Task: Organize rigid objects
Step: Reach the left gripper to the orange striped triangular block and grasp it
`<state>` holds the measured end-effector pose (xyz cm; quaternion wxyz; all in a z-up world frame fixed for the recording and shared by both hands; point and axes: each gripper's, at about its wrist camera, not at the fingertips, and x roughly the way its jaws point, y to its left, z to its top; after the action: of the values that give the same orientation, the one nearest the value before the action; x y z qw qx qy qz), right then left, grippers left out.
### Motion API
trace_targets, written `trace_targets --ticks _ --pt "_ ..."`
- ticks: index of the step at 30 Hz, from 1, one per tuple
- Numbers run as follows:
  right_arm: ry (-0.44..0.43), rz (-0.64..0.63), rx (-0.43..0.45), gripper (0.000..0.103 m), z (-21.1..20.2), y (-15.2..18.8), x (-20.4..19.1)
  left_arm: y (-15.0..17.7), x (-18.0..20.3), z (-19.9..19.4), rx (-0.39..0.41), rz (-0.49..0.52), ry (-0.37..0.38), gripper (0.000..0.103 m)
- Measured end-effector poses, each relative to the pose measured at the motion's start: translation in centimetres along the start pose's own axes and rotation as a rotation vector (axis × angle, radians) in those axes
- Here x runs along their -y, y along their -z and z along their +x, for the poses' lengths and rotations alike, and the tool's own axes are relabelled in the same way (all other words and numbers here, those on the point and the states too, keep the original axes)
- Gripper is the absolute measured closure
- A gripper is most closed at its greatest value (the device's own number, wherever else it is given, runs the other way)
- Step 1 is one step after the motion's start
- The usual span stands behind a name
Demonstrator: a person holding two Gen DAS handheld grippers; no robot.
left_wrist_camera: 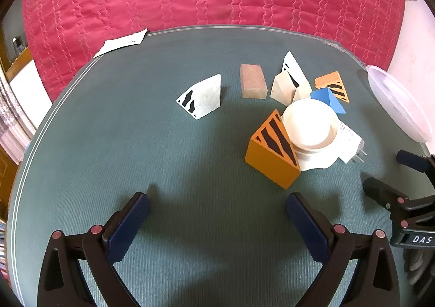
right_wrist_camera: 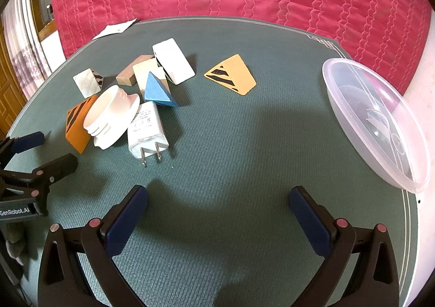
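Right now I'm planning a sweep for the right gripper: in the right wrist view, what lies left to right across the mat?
Dark orange wedge → white jar → charger plug → pale orange wedge → clear plastic container.

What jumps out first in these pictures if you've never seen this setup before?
A jumble of small blocks sits on the green table: a big orange striped wedge leaning against a white jar, a blue wedge and a white plug adapter. A clear plastic tub sits at the table's right edge. Both tongs, left and right, are open and empty.
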<state>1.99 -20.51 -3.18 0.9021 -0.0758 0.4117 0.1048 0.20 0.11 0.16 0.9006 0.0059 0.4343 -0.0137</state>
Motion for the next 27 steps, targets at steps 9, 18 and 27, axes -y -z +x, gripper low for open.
trace_targets --ticks 9,18,27 --pt "-0.005 0.002 0.004 0.000 -0.2 0.1 -0.2 -1.3 1.4 -1.2 0.105 0.003 0.053 0.017" --pt "-0.006 0.005 0.006 0.000 -0.4 0.2 -0.2 -1.9 2.3 0.6 0.060 0.038 0.068 0.060" --pt "-0.027 0.012 0.021 0.001 -0.7 0.1 -0.1 -2.0 1.9 0.5 0.070 0.018 0.139 0.072"
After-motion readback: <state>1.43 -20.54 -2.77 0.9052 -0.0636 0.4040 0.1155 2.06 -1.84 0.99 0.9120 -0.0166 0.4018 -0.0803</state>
